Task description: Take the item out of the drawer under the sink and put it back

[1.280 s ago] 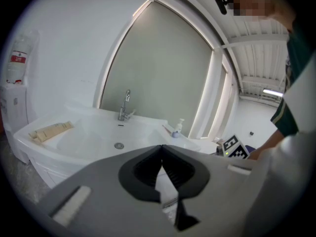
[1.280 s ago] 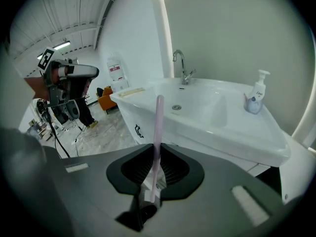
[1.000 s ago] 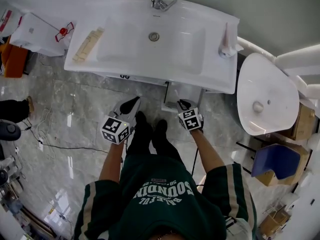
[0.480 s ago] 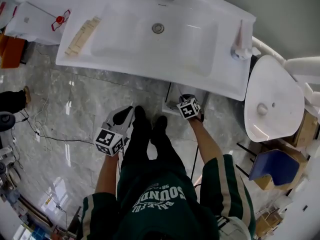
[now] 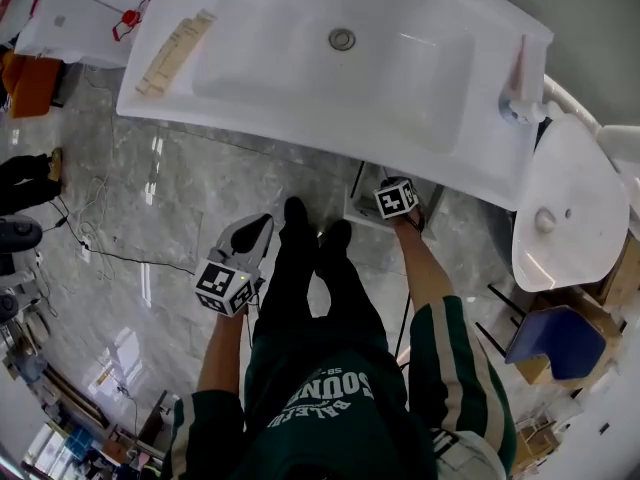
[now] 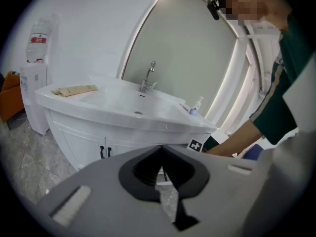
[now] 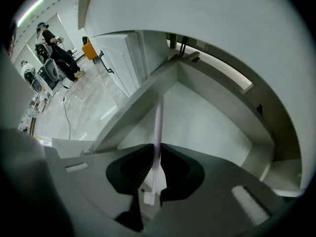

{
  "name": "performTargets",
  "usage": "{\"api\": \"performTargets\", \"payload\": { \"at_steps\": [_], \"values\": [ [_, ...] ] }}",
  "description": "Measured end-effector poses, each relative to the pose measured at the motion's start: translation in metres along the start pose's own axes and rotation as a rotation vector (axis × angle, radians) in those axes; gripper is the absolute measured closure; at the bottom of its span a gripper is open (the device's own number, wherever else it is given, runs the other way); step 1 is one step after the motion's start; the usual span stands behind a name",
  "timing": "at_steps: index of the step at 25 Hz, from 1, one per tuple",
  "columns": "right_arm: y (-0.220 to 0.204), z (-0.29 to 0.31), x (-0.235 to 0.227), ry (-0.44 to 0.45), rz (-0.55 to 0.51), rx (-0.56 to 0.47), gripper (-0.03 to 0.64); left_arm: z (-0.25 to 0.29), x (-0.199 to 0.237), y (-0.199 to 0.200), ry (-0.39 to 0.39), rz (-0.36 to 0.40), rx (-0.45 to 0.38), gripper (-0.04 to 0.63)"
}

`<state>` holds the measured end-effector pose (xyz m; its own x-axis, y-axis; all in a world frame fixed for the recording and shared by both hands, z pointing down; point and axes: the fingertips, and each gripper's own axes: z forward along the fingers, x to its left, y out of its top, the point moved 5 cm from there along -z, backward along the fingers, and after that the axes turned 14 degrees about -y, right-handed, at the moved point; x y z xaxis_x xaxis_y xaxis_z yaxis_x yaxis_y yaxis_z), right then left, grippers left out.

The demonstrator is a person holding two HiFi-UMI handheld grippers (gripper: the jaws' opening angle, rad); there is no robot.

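Observation:
The white drawer [image 7: 202,117] under the sink [image 5: 400,78] stands pulled out, and its inside shows bare in the right gripper view. My right gripper [image 7: 158,147] points steeply down into it, shut on a thin pink stick with a white end [image 7: 158,117] that juts past the jaws toward the drawer floor. In the head view only its marker cube [image 5: 397,198] shows at the sink's front edge, above the drawer's rim [image 5: 360,204]. My left gripper [image 5: 266,220] hangs over the floor beside the person's left leg, jaws shut with nothing in them.
A toilet [image 5: 565,208] stands right of the vanity. On the sink top are a soap bottle [image 5: 520,73] and a tan flat item [image 5: 175,53]. Cables [image 5: 110,258] lie on the marble floor at left. The vanity's doors [image 6: 98,144] are closed.
The right gripper has sunk and gone forward under the sink's edge with the stick in it. The left gripper has dropped a little beside the leg.

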<state>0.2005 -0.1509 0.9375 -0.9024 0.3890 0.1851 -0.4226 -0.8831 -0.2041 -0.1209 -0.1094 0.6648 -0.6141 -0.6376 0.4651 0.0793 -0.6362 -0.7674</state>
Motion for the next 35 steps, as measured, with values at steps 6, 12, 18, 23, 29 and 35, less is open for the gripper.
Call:
{"api": "performTargets", "payload": {
  "at_steps": [6,12,18,23,29,35],
  "values": [
    [0.0,0.015,0.009,0.03,-0.019,0.016,0.568,0.002,0.001,-0.006,0.0,-0.007,0.006,0.545],
    [0.003,0.008,0.01,0.052,0.01,0.012,0.568,0.002,-0.008,-0.004,-0.018,-0.001,0.009,0.545],
    [0.01,-0.038,-0.001,0.012,0.059,-0.064,0.568,-0.003,-0.019,0.021,-0.021,0.023,-0.03,0.545],
    [0.006,-0.095,-0.003,0.045,0.163,-0.132,0.571,-0.005,-0.034,0.048,-0.046,0.052,-0.063,0.545],
    [0.016,-0.181,-0.006,0.012,0.254,-0.273,0.615,-0.004,-0.048,0.084,-0.089,0.102,-0.097,0.545],
    [0.032,-0.258,-0.01,0.025,0.318,-0.44,0.614,0.0,-0.06,0.119,-0.132,0.16,-0.122,0.545]
  ]
}}
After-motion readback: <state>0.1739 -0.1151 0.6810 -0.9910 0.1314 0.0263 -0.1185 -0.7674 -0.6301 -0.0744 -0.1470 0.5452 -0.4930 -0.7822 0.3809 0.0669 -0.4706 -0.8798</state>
